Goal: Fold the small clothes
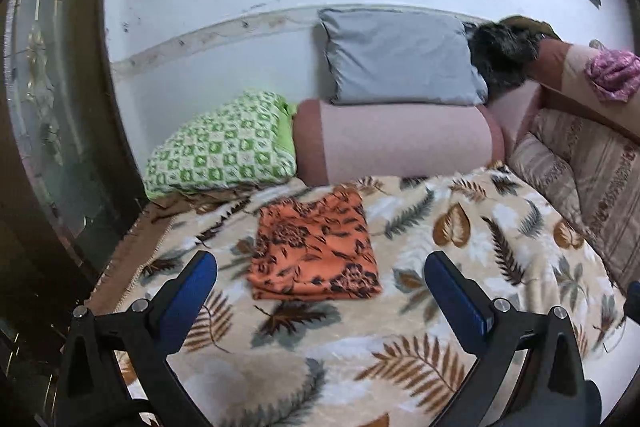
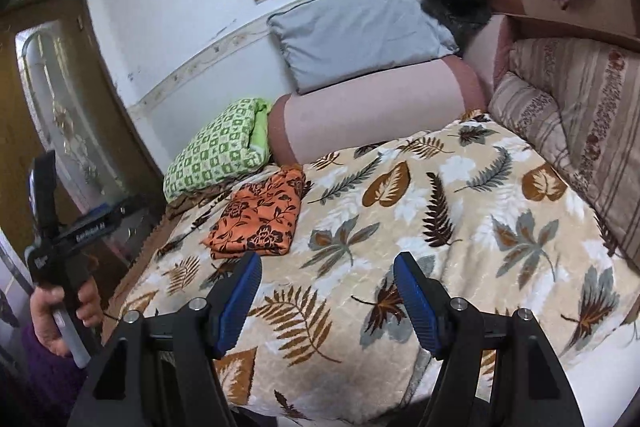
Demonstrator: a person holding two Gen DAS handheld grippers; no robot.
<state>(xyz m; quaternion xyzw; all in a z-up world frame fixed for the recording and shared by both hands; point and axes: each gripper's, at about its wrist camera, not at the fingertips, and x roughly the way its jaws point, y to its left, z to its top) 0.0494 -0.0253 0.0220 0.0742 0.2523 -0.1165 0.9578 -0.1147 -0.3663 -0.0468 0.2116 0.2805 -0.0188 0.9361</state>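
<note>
Both my grippers hang over the blanket [image 1: 460,227], jaws spread, holding nothing: left gripper [image 1: 320,283], right gripper [image 2: 328,283]. Folded orange cloth [image 1: 316,251] lies flat at 12 o'clock off my left, 11 o'clock off my right, near the blanket's left edge. Green pillow [image 1: 224,143] just beyond it. Bare blanket runs toward 2 o'clock.

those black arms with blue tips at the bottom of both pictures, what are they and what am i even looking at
They are two hand-held grippers, each with a camera looking along its blue-padded fingers. One picture is from the left gripper, the other from the right gripper. Both are open and hold nothing. The right view also shows the person's left hand gripping its tool. On the cream leaf-patterned blanket lies a folded orange cloth with dark flowers.
</note>
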